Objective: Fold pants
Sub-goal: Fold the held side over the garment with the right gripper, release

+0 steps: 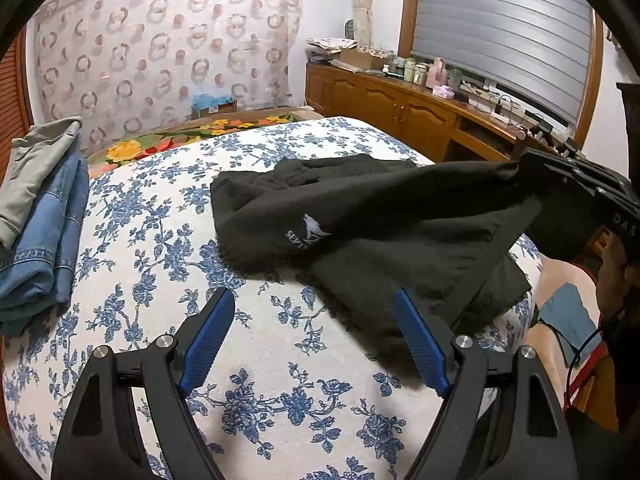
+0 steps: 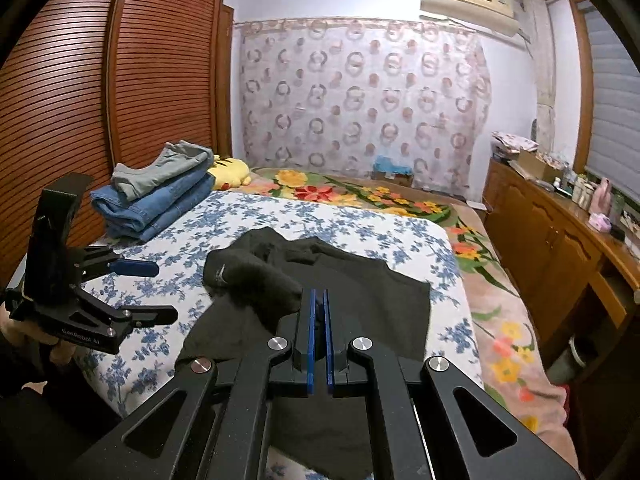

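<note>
From the left wrist view, your left gripper [image 1: 316, 332] stood wide apart over the blue-flowered bedspread [image 1: 168, 216], holding nothing, its blue pads [image 1: 208, 336] just short of the near hem of the black pants [image 1: 360, 216]. The pants lay rumpled across the middle of the bed, a white logo facing up, with one end drawn up off the cover toward your right gripper [image 1: 532, 172] at the right edge. That lifted stretch sagged between grip and bed, so the cloth looked soft, limp and fairly thick, like a fleece or knit that would drape rather than hold a crease. A stack of folded clothes [image 1: 40, 216] sat well apart at the left.

From the right wrist view, your right gripper [image 2: 319, 332] was clenched on a bunch of the black pants [image 2: 360, 280], dark fabric pinched between the blue pads and hanging below them. The rest spread ahead on the bedspread [image 2: 280, 216]. Your left gripper [image 2: 156, 292] hung released beside the cloth's left edge. A hold on a hem or waistband corner would probably have served best; a mid-panel pinch would likely have gathered only a loose fold.
</note>
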